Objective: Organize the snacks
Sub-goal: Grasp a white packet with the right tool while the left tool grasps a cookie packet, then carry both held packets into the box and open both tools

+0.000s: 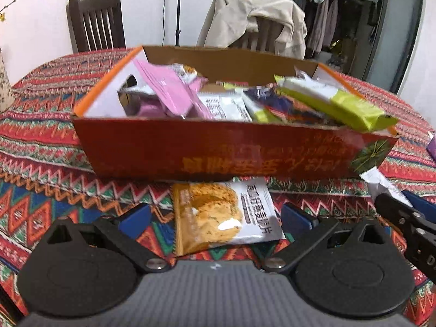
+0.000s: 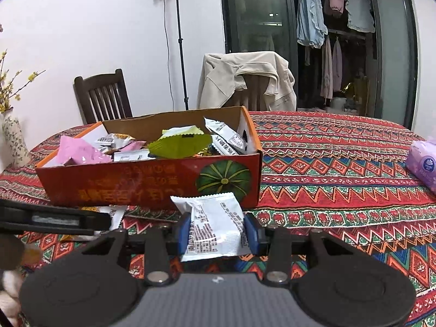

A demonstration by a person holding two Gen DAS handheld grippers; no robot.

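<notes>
Indoors, desk [image 2: 340, 163] under a zigzag cloth, red box [image 2: 152, 182] heaped with snacks, right claw [image 2: 216, 231] clenched on a white packet [image 2: 215, 226], left claw [image 1: 215, 218] spread wide over a biscuit packet [image 1: 223, 215], two chairs behind.

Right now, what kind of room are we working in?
Most likely a home dining room: a patterned tablecloth covers the table, wooden chairs stand behind it, and laundry hangs beyond the glass door.

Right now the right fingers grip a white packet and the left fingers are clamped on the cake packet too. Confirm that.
Wrong about the left. The left wrist view shows the left gripper open, the cake packet lying between its fingers ungripped. The right gripper does grip the white packet.
</notes>
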